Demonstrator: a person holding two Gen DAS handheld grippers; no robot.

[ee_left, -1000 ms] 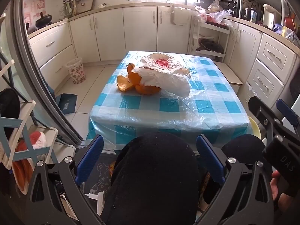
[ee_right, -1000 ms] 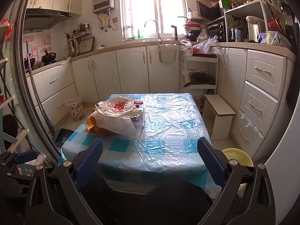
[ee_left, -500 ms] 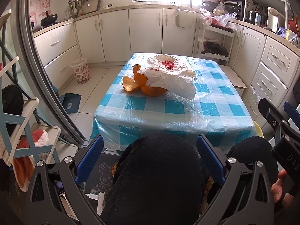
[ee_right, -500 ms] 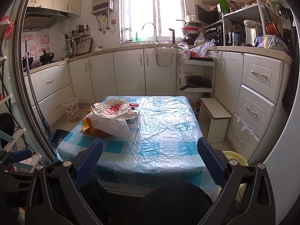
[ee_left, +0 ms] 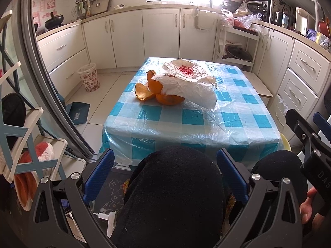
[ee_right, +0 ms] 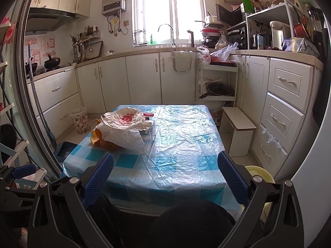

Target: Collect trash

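Observation:
Orange peels [ee_left: 154, 92] [ee_right: 97, 137] lie on the blue checked table [ee_left: 190, 119] [ee_right: 186, 144], half under a crumpled white plastic bag [ee_left: 188, 82] [ee_right: 124, 126] with red print. My left gripper [ee_left: 165, 177] is open, held low in front of the table's near edge above a person's dark-clad knee. My right gripper [ee_right: 165, 179] is open too, short of the table's near edge, with nothing between its fingers. It also shows at the right edge of the left wrist view. A patterned waste basket [ee_left: 89, 77] [ee_right: 80, 120] stands on the floor left of the table.
A clear plastic sheet covers the table. White cabinets [ee_right: 142, 80] run round the room. A small white stool [ee_right: 238, 131] stands right of the table, a yellow basin [ee_right: 257, 171] by its near corner. A rack with slippers [ee_left: 31, 161] and a sliding door frame are at the left.
Both grippers have tilted up and drawn slightly back, so the table and trash sit lower and farther in both views. Neither gripper changed its opening.

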